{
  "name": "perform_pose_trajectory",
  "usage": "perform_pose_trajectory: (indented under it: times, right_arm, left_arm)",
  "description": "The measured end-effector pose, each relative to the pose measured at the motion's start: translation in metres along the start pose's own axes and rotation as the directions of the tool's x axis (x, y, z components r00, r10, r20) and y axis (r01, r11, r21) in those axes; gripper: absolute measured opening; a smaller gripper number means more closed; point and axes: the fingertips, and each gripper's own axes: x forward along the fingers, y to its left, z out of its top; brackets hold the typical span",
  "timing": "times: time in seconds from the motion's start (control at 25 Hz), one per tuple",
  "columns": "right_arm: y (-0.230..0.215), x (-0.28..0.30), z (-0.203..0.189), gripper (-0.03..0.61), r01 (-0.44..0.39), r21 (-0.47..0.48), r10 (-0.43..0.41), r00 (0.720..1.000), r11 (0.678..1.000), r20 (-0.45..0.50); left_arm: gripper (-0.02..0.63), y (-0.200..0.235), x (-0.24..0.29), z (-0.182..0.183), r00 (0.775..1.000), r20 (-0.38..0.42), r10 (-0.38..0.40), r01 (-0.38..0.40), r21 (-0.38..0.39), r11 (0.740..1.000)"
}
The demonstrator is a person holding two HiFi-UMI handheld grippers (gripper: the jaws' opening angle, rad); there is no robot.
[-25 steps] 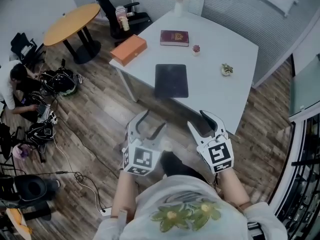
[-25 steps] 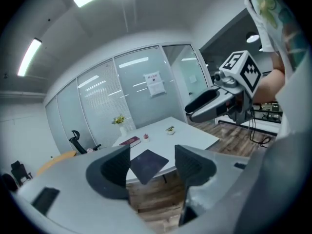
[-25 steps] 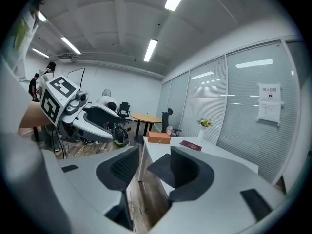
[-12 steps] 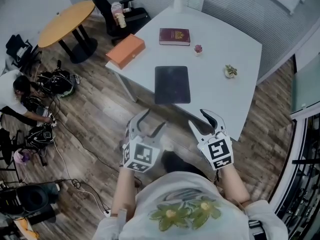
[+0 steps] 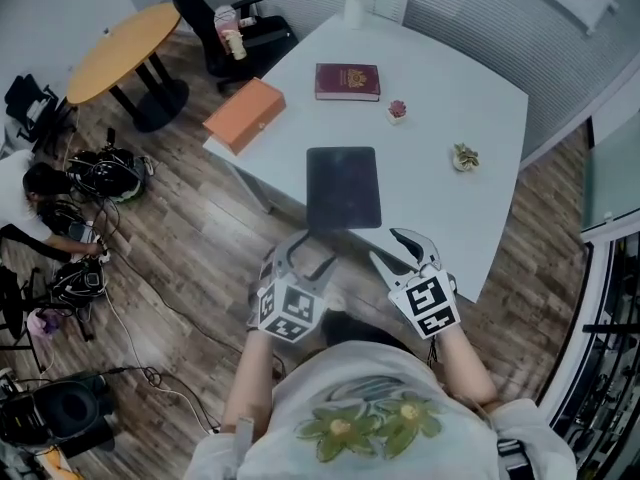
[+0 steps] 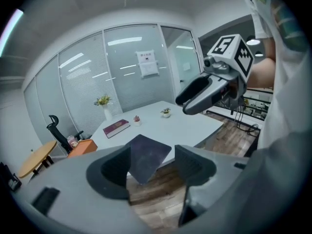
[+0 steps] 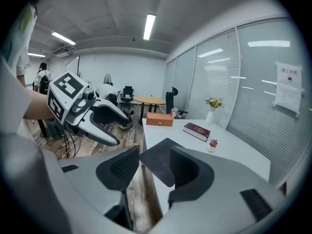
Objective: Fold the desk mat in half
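Head view: left claw (image 5: 307,256) and right claw (image 5: 393,249) hover open, empty, before the flat mat (image 5: 343,187), seemingly ready to lift its near edge.

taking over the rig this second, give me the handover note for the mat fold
Left gripper: open, empty, in the air short of the table.
Right gripper: open, empty, beside the left one, also short of the table.
Desk mat: dark, flat, unfolded, at the table's near edge, straight ahead of both grippers. Red book and orange box lie apart from it.
Done: nothing; the mat is untouched.
Left: reach in, probably grip the near edge, fold it over onto the far half, release.
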Motion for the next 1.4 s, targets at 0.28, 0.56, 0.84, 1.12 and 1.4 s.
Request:
perform_pose_trajectory:
  times: [0.28, 0.56, 0.84, 1.12, 1.4]
  right_arm:
    - [-0.019, 0.033, -0.008, 0.192, -0.026, 0.005, 0.026, 0.998, 1.0, -0.05]
    - [-0.034, 0.057, -0.026, 0.192, -0.04, 0.043, 0.044, 0.995, 0.998, -0.094]
    - [-0.042, 0.07, -0.042, 0.192, -0.047, 0.086, 0.058, 0.99, 0.995, -0.131]
    - [-0.049, 0.085, -0.049, 0.192, -0.05, 0.126, 0.068, 0.987, 0.991, -0.145]
    - [-0.05, 0.094, -0.055, 0.192, -0.051, 0.14, 0.074, 0.984, 0.989, -0.161]
  left_arm:
    - [0.265, 0.013, 0.04, -0.034, 0.994, -0.109, -0.031, 0.034, 0.023, 0.999]
    - [0.264, 0.02, 0.079, -0.066, 0.979, -0.191, -0.07, 0.074, 0.016, 0.997]
    - [0.264, 0.018, 0.109, -0.103, 0.948, -0.299, -0.109, 0.122, 0.028, 0.992]
    - [0.264, 0.021, 0.138, -0.124, 0.927, -0.362, -0.095, 0.138, 0.093, 0.986]
    - [0.264, 0.023, 0.16, -0.151, 0.906, -0.422, -0.047, 0.138, 0.189, 0.972]
